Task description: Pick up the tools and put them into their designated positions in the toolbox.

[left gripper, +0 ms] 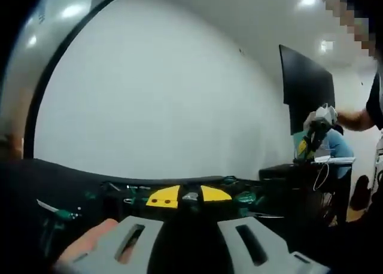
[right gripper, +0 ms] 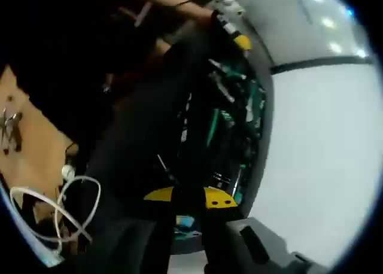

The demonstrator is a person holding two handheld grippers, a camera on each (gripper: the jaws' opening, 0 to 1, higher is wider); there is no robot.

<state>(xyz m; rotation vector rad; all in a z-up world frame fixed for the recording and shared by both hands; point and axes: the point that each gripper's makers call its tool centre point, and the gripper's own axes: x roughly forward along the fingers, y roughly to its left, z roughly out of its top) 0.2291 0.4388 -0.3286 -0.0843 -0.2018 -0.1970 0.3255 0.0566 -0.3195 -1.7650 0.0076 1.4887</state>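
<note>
- a plain white wall (left gripper: 167,94) fills the background, with a dark panel (left gripper: 306,85) mounted on it off to the right and ceiling lights above; a dark table (left gripper: 54,178) runs across below it.
- in the left gripper view the left gripper (left gripper: 190,241) looks low across the table, its two grey jaws spread well apart with nothing between them.
- straight ahead of those jaws, near, sits the toolbox (left gripper: 188,196), a dark case with a yellow latch plate facing the gripper; its long side lies crosswise to the jaws. green-handled tools (left gripper: 244,197) show in or at it, too blurred to tell which slot.
- a loose tool (left gripper: 57,211) with a green grip lies on the table ahead and to the left, near the left gripper.
- in the right gripper view the camera is rolled; the open toolbox (right gripper: 230,124) stands ahead with rows of green-handled tools seated in its tray.
- the right gripper (right gripper: 239,250) shows one grey jaw clearly; i cannot tell how far it is open or whether it holds anything.
- a white cable (right gripper: 66,205) loops to the left.
- judging by this, the left gripper is better placed for the loose tool.
</note>
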